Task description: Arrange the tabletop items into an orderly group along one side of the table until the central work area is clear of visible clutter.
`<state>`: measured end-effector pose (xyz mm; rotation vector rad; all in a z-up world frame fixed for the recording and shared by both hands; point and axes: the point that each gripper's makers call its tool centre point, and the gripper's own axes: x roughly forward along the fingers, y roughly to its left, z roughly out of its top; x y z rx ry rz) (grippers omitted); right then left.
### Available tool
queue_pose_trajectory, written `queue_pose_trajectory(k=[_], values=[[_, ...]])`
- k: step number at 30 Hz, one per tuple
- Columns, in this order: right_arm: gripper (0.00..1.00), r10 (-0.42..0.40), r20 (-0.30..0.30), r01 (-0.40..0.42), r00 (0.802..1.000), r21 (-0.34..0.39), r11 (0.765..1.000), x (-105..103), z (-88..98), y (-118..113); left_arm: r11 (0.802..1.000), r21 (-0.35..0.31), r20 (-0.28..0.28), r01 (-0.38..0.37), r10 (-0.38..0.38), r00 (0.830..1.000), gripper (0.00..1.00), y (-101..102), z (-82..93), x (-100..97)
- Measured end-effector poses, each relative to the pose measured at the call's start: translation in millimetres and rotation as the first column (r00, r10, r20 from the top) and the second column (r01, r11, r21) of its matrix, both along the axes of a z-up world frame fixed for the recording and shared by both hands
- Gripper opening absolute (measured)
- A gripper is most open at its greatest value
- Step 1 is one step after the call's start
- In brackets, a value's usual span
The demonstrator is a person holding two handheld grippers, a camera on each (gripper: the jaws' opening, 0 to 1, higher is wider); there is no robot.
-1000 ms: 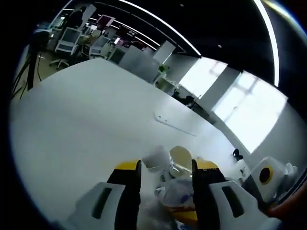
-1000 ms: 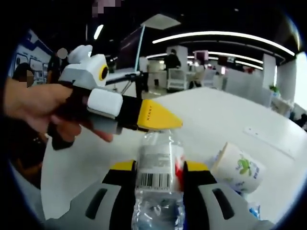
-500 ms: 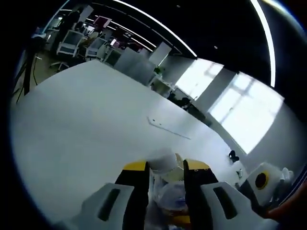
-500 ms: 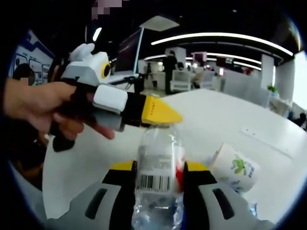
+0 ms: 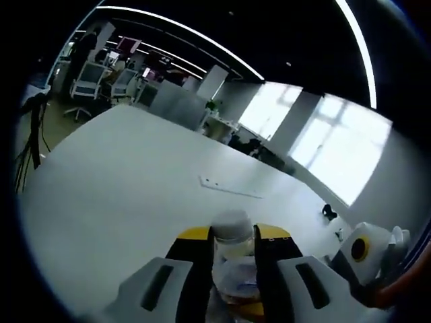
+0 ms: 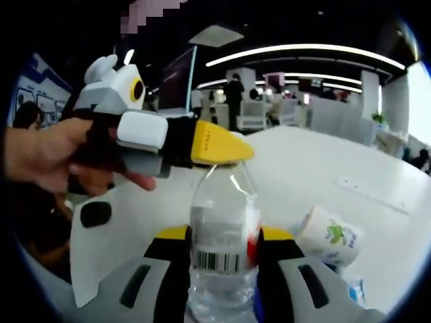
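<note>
Just one bottle (image 6: 222,235), one cup (image 6: 328,235)

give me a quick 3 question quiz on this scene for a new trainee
1. True or false: the paper cup stands upright on the table.
2. What does the right gripper hold between its fingers?
3. The left gripper is shut on: A) the bottle's cap end B) the cup C) nothing.

Key:
1. False; it lies on its side.
2. The clear plastic bottle.
3. A.
</note>
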<state>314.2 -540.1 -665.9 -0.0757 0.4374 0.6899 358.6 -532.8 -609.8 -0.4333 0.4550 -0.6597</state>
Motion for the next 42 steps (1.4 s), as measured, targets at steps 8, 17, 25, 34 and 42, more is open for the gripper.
queue_pose_trajectory(k=[8,17,25,34,42], values=[[0.34,0.010,0.014,-0.010,1.000,-0.005,1.000,-6.5,4.7,12.9,0.998,0.054,0.068,0.011,-0.015,0.998,0.21,10.4,11.6,-11.9],[0.34,0.014,0.009,-0.015,1.000,0.011,1.000,-5.8,10.5,27.1,0.989,0.146,0.132,0.035,-0.054,0.990,0.21,18.2,23.8,-16.2],[0.34,0.008,-0.014,-0.008,1.000,0.006,1.000,-7.4,2.5,35.9,0.978,0.201,0.138,0.059,-0.088,0.986,0.21,23.2,20.5,-20.1],[0.35,0.014,-0.047,-0.012,0.999,0.038,0.999,-12.9,-0.8,40.9,0.965,0.247,0.156,0.088,-0.129,0.979,0.21,23.8,18.5,-26.2],[0.35,0.039,-0.035,-0.039,0.999,0.002,0.999,-24.6,-0.4,38.7,0.949,0.283,0.203,0.142,-0.204,0.958,0.21,18.8,21.7,-40.3]])
